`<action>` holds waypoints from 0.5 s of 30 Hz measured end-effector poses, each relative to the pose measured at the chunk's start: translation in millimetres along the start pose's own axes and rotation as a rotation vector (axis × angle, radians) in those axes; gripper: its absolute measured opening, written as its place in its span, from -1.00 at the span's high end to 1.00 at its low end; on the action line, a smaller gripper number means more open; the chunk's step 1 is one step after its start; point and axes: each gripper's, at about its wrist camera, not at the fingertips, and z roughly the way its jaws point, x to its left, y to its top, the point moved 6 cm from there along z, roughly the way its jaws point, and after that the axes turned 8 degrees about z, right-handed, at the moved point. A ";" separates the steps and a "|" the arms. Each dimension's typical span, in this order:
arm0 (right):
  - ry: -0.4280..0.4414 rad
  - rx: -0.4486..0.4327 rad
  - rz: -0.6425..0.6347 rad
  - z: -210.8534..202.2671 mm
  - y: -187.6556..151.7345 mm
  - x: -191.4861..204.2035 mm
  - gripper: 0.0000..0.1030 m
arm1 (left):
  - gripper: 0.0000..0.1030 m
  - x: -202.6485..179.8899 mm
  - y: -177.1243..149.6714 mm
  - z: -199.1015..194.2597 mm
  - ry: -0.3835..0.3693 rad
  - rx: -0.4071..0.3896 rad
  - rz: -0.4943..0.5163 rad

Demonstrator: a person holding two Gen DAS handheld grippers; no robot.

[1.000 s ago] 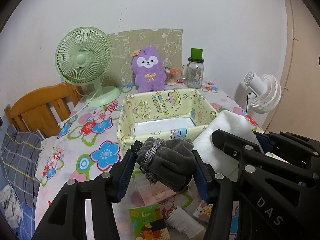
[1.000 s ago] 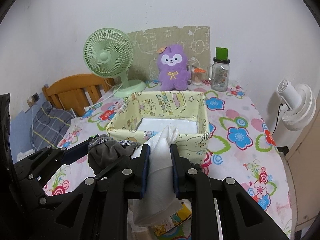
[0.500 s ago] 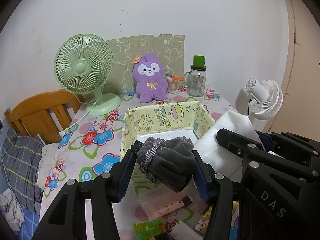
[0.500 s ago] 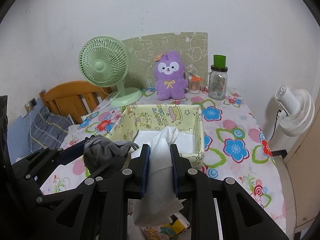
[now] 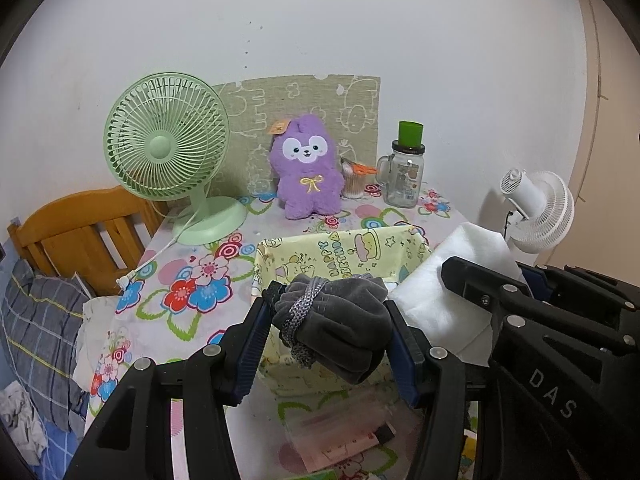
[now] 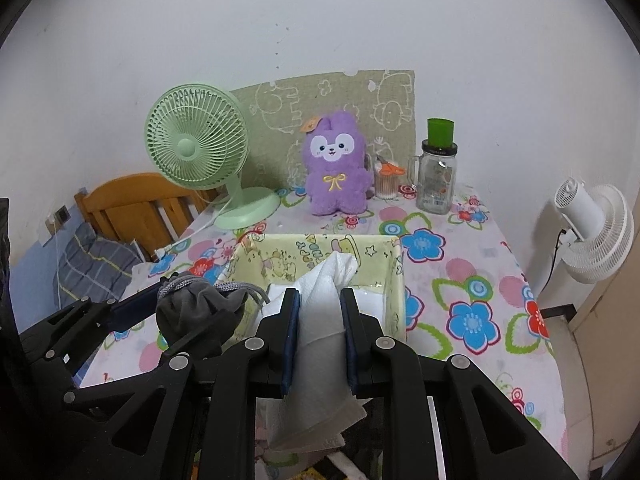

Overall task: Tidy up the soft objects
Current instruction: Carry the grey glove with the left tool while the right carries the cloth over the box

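— Left claw (image 5: 328, 322) of mine: what does it hold?
— It clamps the grey gloves (image 5: 334, 322), above the near wall of the yellow box (image 5: 340, 248). My right claw (image 6: 319, 332) pinches the white cloth (image 6: 320, 320) just beside, over the box's near edge.
— Room around?
— Bare flowered tablecloth (image 6: 480, 280) lies right of the box. Far off stand a green fan (image 5: 168, 148), purple plush (image 5: 306, 168) and jar (image 5: 404, 176) against the wall; a wooden chair (image 5: 76, 232) stands left.

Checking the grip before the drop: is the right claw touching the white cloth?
Touching. The right wrist view shows the right claw with both pads pressed against the white cloth.
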 end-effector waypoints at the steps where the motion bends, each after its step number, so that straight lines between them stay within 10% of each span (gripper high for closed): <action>1: -0.001 0.000 0.000 1.7 1.4 -0.2 0.56 | -0.11 1.0 1.4 2.0 0.000 0.001 -0.001; 15: -0.008 0.028 0.007 39.3 18.2 -6.5 0.56 | -0.11 12.5 9.7 40.3 -0.004 0.045 -0.025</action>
